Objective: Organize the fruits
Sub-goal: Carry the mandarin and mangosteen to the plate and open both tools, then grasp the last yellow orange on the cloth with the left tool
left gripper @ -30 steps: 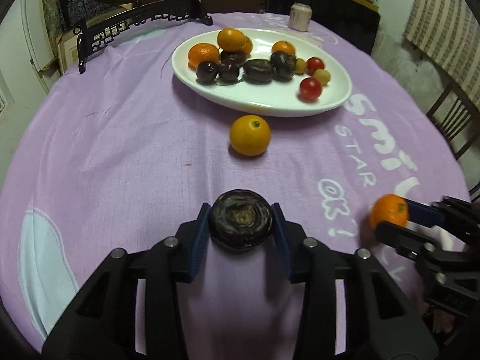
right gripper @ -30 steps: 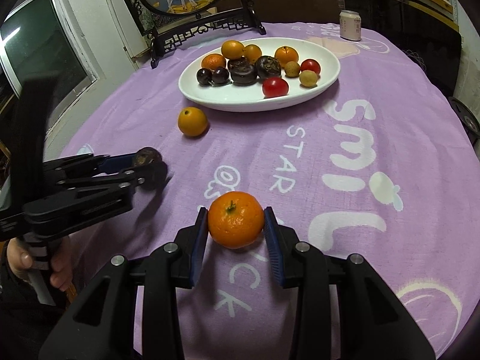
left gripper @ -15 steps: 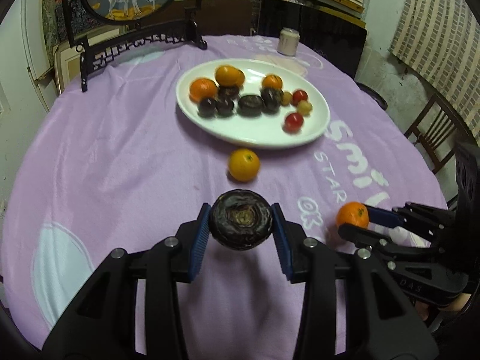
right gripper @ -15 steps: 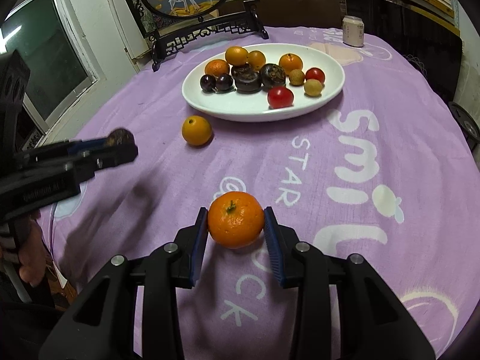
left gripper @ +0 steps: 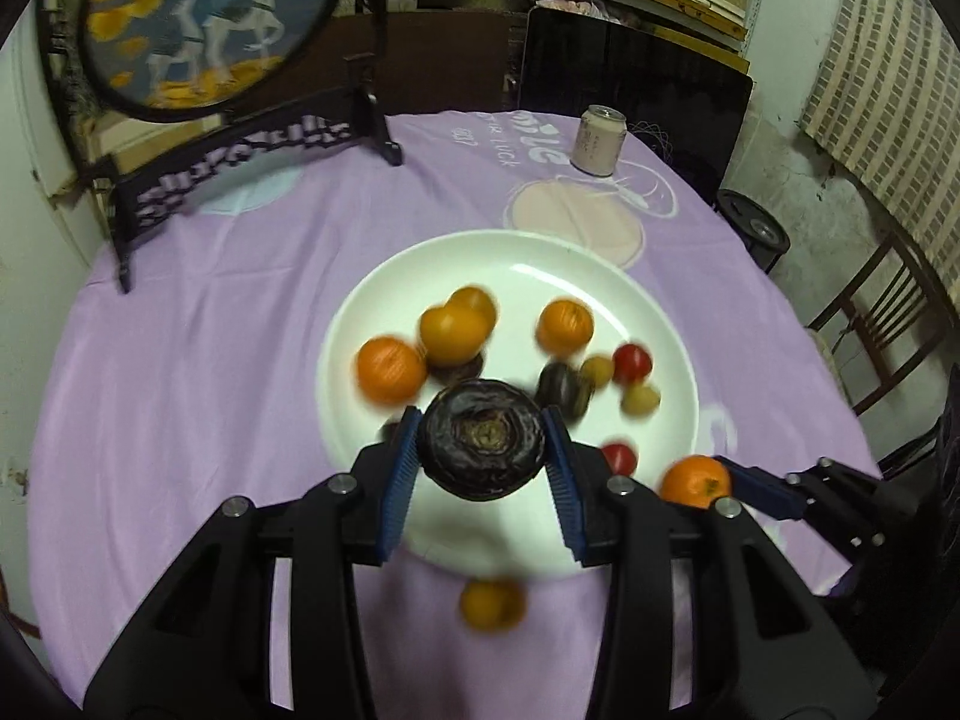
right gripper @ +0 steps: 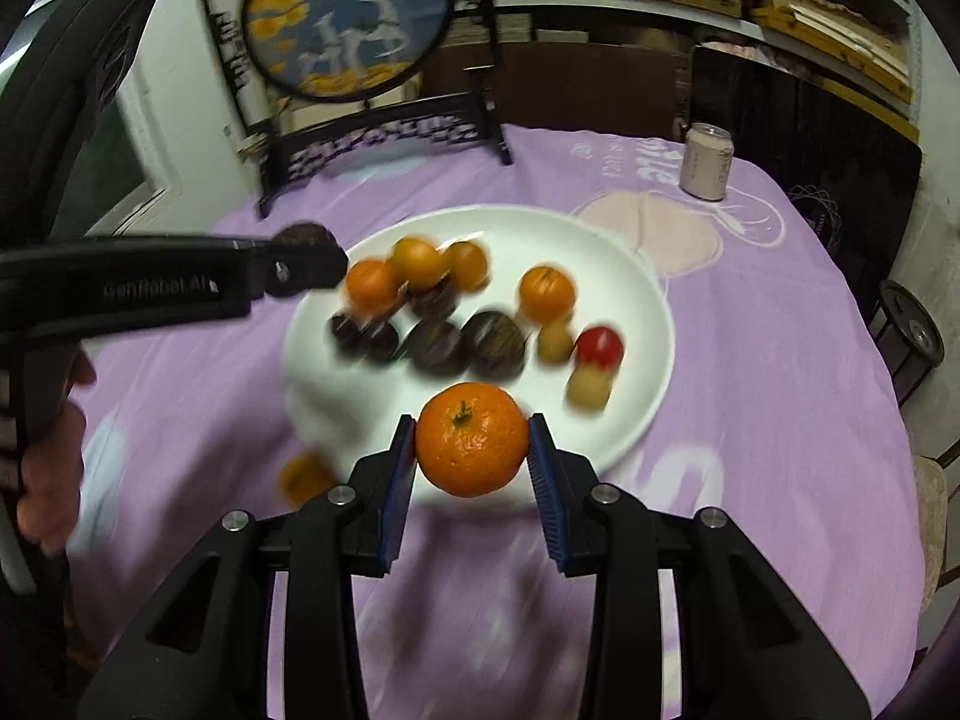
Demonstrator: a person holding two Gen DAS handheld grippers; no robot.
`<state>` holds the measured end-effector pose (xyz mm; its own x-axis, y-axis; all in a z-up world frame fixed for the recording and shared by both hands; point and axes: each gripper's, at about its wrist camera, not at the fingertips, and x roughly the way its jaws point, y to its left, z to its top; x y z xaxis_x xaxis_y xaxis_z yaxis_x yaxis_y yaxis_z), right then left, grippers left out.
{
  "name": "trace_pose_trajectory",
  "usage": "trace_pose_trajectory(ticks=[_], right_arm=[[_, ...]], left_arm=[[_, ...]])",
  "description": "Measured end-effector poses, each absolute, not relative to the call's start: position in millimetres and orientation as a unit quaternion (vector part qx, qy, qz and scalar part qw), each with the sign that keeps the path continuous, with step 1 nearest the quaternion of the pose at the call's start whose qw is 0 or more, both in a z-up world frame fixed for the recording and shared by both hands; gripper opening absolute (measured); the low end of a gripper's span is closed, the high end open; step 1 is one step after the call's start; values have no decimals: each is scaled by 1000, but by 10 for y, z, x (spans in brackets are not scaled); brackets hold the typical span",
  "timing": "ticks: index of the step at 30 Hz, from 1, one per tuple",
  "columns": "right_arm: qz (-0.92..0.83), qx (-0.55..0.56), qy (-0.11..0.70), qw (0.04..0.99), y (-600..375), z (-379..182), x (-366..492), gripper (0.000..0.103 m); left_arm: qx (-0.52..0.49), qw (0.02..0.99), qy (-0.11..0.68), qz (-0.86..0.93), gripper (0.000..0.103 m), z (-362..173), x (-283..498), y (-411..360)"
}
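– What's in the left gripper point(left gripper: 482, 468)?
– A dark fruit point(left gripper: 480, 446), clamped, over the plate point(left gripper: 528, 258).
– And the right gripper point(right gripper: 473, 462)?
– It's clamped on a tangerine point(right gripper: 472, 447) at the plate's near rim.

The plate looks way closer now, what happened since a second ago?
Both tongs travelled forward from the near side of the table to over the plate. The left tongs carry the dark fruit and the right tongs the orange. Neither let go. The loose orange fruit stayed on the cloth beside the plate.
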<state>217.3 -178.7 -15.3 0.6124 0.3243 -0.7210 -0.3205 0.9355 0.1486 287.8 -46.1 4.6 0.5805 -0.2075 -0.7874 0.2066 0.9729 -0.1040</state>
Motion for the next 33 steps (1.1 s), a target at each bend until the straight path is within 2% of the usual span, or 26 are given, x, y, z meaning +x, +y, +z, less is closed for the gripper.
trace_pose_trajectory(ticks=[11,23,24,25,26,27,28,33], right_arm=[[166,10,420,892,-1842,-417,2615,37],[158,4,426,891,-1838,-479,2760,38],[158,2,427,890,-1834,-481,2779,47],[154,-4,425,892,-1830,-474,2794,56],[146,-10,417,897,-1829,-453,2791,65],[139,-18,409,902,-1827,-427,2773,65],[136,-27,404,904,-1828,-387,2745,65],[143,-34,388,910,-1884,-220,2592,67]], left_arm=[[-19,871,477,-112,41,-362,3437,-599],[-23,872,475,-115,41,-356,3527,-665],[-23,872,475,-115,42,-351,3541,-666],[-25,873,475,-113,44,-346,3551,-662],[-29,874,473,-112,59,-331,3562,-649],[-35,874,471,-113,77,-309,3559,-636],[-41,876,467,-116,81,-274,3546,-613],[-46,886,442,-133,87,-45,3357,-463]])
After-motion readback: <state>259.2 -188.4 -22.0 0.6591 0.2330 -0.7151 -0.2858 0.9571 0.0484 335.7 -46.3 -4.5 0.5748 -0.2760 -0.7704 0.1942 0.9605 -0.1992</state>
